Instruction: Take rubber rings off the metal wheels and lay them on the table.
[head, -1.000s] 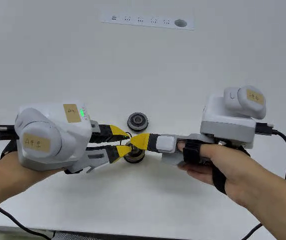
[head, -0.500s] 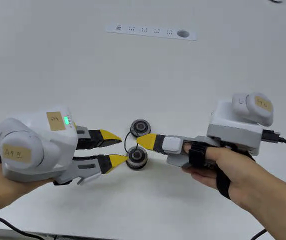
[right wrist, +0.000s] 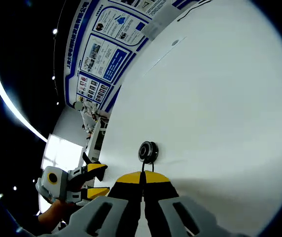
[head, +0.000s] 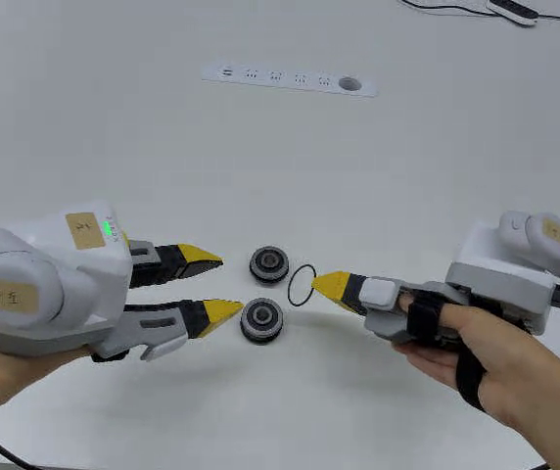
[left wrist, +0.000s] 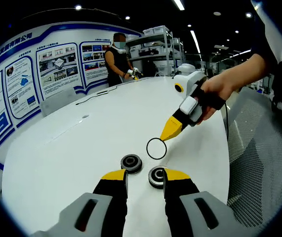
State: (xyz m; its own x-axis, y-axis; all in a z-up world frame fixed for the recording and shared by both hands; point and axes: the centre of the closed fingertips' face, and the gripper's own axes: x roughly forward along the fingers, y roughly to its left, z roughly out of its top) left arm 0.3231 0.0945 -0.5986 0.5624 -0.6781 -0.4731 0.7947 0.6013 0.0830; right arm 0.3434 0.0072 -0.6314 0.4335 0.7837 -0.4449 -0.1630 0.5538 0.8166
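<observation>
Rubber ring (head: pixel 290 286), edge pinched in the right gripper's (head: pixel 317 283) closed tips, left gripper (head: pixel 231 284) spread: slight hold may slip, dropping it against the near metal wheel (head: pixel 261 319).

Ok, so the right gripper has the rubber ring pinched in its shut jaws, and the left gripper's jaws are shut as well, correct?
Not quite. The left gripper has its jaws open, as the left gripper view shows. The rest holds: the right gripper has the rubber ring pinched in its shut jaws.
</observation>
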